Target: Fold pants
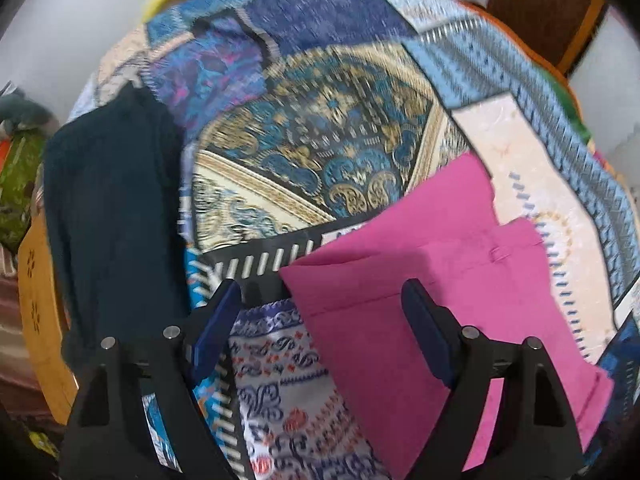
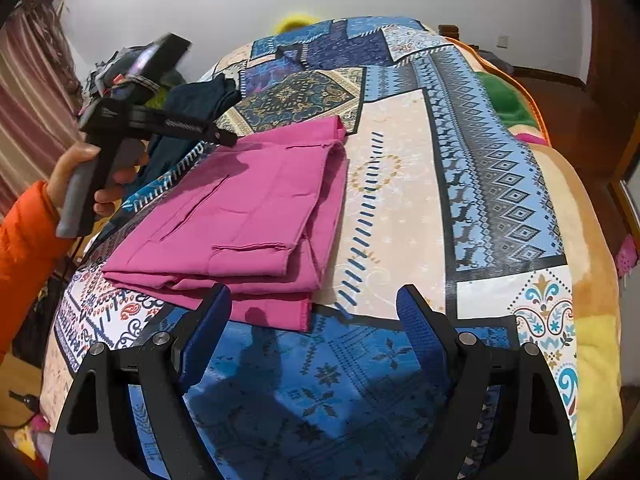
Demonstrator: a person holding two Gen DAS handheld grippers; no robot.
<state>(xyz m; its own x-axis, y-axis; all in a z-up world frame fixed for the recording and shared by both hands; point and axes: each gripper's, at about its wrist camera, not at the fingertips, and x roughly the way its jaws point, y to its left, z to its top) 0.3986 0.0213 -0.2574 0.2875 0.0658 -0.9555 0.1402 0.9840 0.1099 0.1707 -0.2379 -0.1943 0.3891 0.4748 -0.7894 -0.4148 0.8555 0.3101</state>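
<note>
**What the views leave out**

The left wrist view is smeared with motion blur, so the bedspread (image 1: pixel 320 140) pattern reads only roughly. The pink pants (image 1: pixel 420 280) run behind the right finger there, and their lower corner is hidden. The dark garment (image 1: pixel 112 220) is a shapeless mass (kind cannot be told). In the right wrist view, the left gripper (image 2: pixel 224 136) tips blur together.

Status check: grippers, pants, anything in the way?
Left gripper open, empty. Right gripper open, empty. Pink pants folded on bed. Dark garment beside, clear.
</note>
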